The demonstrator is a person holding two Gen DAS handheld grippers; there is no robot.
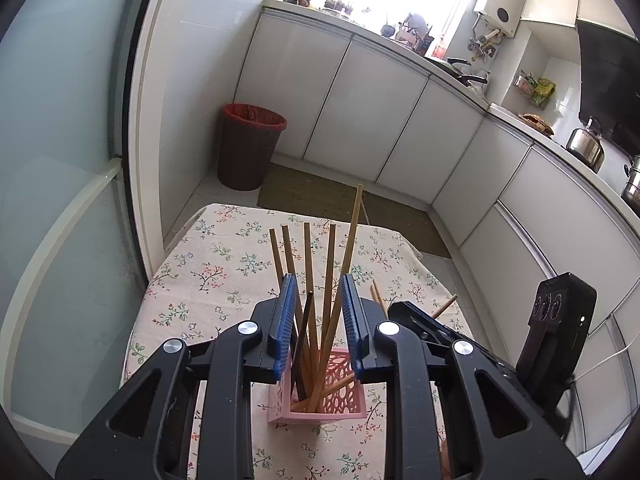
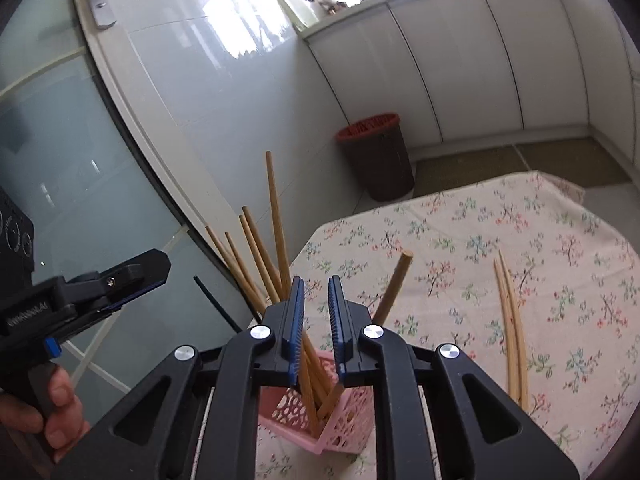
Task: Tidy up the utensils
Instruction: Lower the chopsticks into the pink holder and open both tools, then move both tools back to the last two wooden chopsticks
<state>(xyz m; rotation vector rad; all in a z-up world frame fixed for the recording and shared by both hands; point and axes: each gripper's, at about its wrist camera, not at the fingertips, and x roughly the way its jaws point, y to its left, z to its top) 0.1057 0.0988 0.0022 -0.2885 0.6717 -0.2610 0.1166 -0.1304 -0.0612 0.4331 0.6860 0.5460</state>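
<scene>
left tool [image 1: 318, 292]: jaws slightly apart, pinching nothing, chopsticks [image 1: 308, 280] seen between them | right tool [image 2: 318, 296]: narrow gap, empty | pink holder [image 1: 340, 400] on floral worktop [image 1: 224, 264], chopsticks standing inside | two loose chopsticks [image 2: 510, 332] lie on worktop, apart from holder

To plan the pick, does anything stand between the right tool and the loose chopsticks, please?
Yes: one chopstick leaning out of the pink holder rises between the right tool and the loose pair on the tablecloth.
</scene>
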